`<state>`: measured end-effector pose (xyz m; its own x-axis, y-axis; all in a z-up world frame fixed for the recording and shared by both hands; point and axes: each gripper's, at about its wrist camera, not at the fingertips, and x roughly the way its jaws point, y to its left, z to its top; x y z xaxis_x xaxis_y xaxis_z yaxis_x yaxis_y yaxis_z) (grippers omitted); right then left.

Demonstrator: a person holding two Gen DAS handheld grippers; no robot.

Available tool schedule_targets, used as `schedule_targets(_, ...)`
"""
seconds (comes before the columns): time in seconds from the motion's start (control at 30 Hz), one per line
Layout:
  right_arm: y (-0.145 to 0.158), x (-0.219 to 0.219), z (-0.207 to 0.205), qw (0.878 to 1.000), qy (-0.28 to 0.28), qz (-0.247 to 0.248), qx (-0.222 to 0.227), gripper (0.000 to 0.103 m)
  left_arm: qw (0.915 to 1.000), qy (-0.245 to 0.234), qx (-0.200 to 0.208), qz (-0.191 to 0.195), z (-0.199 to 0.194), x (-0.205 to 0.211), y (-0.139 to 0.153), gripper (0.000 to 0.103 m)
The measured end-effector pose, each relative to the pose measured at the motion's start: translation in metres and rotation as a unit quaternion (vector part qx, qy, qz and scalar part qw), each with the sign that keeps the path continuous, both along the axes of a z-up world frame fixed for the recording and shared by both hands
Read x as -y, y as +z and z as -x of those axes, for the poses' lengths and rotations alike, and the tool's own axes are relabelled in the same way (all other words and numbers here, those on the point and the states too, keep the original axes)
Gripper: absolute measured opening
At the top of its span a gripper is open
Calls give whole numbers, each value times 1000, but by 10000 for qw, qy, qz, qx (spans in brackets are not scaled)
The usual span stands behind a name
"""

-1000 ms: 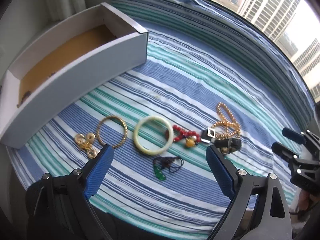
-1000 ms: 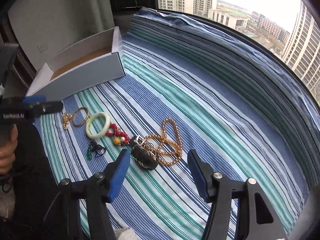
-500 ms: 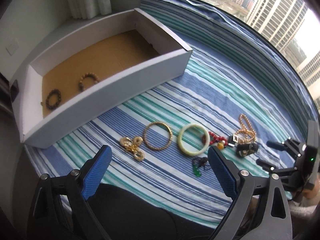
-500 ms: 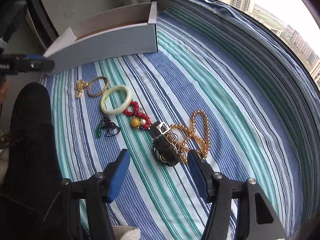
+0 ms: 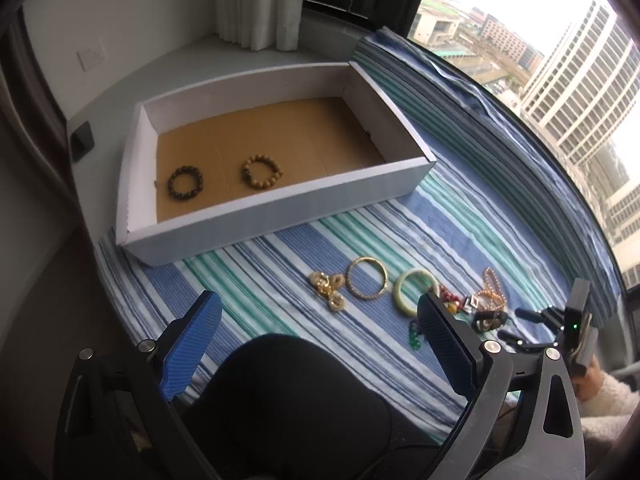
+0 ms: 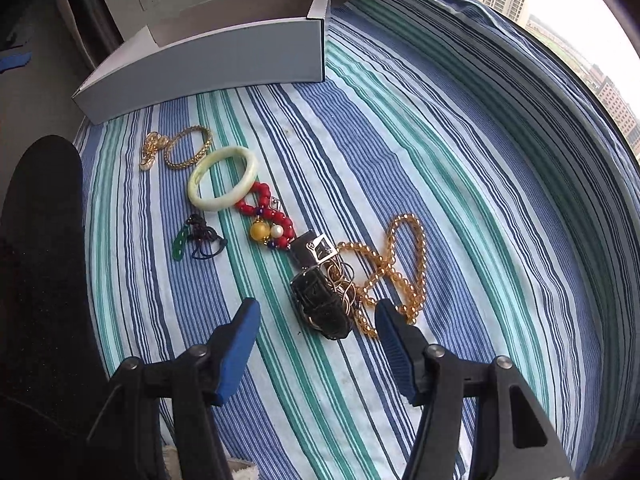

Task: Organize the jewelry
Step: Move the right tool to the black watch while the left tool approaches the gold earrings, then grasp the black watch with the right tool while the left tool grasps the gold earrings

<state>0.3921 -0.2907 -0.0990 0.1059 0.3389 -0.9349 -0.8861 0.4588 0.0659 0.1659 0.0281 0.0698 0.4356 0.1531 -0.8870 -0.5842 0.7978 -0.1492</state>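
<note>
Left gripper (image 5: pixel 320 356) has been pulled back and up, jaws open, empty; box (image 5: pixel 256 224) now seen whole at 11 o'clock. Right gripper (image 6: pixel 316 344), jaws open, is poised over the watch (image 6: pixel 320 300) at 12 o'clock, which is tangled with the amber beads (image 6: pixel 400 268) — those could be dragged along or dropped.

No legible text anywhere. Buckle plate (image 6: pixel 318 249) on black strap shows an engraved mark, too small to read. Nothing on the box (image 5: pixel 280 216) either.
</note>
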Motion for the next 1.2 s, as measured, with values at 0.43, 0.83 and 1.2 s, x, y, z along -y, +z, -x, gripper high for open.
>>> schedule_targets(0.43,-7,8,-8,9994,327,49,-109,61,9947,-166,-250,987,-62,41,-88,99)
schedule_targets(0.83,-16,-9,2,9977,644,-6,216,61,9941,-400,-859,526,-63,-1,-181,98)
schedule_targets(1.2,-17,-20,3,9989,460,4,91,31,9910,-905,-960,247,-97,-12,-217,68)
